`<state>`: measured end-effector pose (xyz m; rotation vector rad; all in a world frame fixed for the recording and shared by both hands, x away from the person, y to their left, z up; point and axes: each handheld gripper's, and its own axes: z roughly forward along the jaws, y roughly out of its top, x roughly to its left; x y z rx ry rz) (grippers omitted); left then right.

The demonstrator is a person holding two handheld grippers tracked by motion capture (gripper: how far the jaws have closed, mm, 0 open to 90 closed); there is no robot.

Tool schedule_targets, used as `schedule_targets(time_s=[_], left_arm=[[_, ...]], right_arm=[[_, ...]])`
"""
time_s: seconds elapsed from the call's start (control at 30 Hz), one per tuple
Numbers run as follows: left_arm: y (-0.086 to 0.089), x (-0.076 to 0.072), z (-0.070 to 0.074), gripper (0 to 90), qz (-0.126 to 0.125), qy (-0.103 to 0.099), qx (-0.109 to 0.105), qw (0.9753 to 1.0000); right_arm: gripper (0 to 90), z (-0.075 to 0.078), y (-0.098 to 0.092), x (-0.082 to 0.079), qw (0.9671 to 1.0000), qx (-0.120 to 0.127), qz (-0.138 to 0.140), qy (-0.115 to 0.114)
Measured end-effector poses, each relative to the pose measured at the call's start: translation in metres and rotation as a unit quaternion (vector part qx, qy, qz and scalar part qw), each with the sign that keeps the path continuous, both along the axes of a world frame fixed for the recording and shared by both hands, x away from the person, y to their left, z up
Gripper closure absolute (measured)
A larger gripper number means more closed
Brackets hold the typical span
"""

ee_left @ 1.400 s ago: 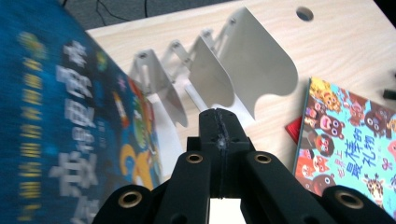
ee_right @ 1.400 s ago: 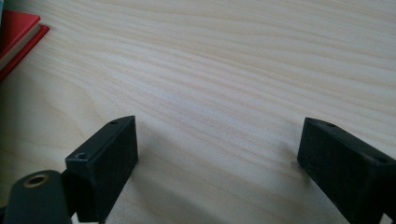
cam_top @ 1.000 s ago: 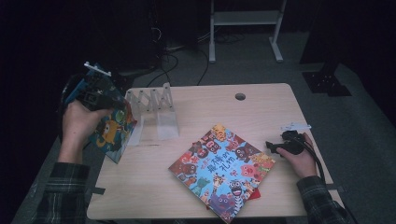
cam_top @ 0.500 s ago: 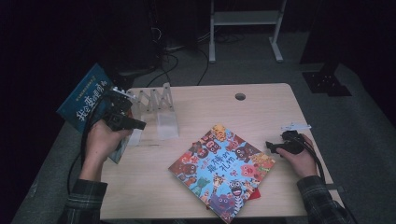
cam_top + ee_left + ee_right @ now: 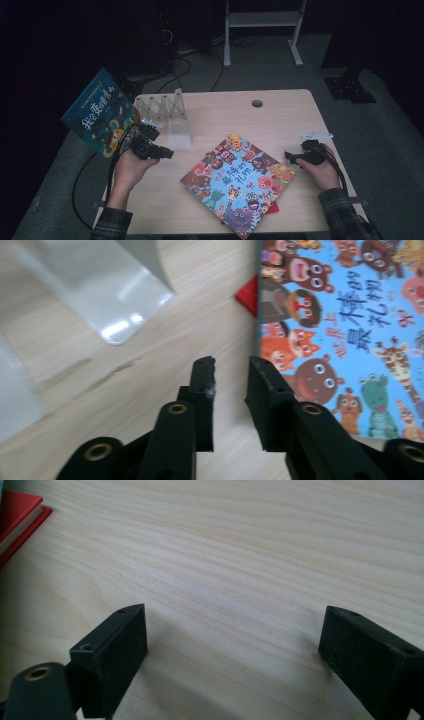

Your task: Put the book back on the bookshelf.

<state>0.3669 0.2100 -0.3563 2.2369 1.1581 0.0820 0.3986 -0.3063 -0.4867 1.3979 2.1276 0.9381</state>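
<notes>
High view is showing the left tongs (image 5: pixel 167 154), now empty and narrowly parted, swinging from the racked dark-blue picture book (image 5: pixel 100 115) toward the colourful animal-cover book (image 5: pixel 237 182), while the right tongs (image 5: pixel 289 156) are idling wide on the tabletop (image 5: pixel 280 120).

Blue book (image 5: pixel 100 116) cover reads 我公变成了, animal picture book (image 5: pixel 237 182) cover reads 最棒的礼物

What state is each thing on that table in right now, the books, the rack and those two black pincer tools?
Left gripper: jaws slightly apart, empty, low over the table near the animal book.
Right gripper: jaws wide open, empty, resting on the table.
Animal book: closed, lying flat, cover up.
Red book: flat, mostly hidden under the animal book.
Blue book: closed, standing tilted at the rack's left end.
Rack: upright, its other slots empty.
</notes>
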Motion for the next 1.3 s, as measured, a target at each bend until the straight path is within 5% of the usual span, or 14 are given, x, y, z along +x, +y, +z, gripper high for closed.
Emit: schedule_targets(time_s=[0.1, 0.63, 0.87, 1.3], left_arm=[[-0.007, -0.003, -0.01, 62.9, -0.001, -0.002, -0.015, 0.9999], [-0.03, -0.009, -0.051, 28.8, -0.035, 0.003, -0.017, 0.9992], [-0.033, -0.009, -0.062, 26.2, -0.054, 0.002, -0.018, 0.9984], [-0.038, -0.008, -0.074, 30.7, -0.081, 0.034, -0.022, 0.9959]], right_arm=[[11.2, 0.0, 0.0, 0.0, 1.0, 0.0, 0.0, 0.0], [17.0, 0.0, -0.001, -0.002, 1.0, 0.001, 0.005, -0.005], [35.5, 0.004, -0.002, -0.007, 0.9998, 0.001, 0.017, -0.006], [37.4, 0.016, 0.0, -0.027, 0.9987, 0.013, 0.05, -0.003]])
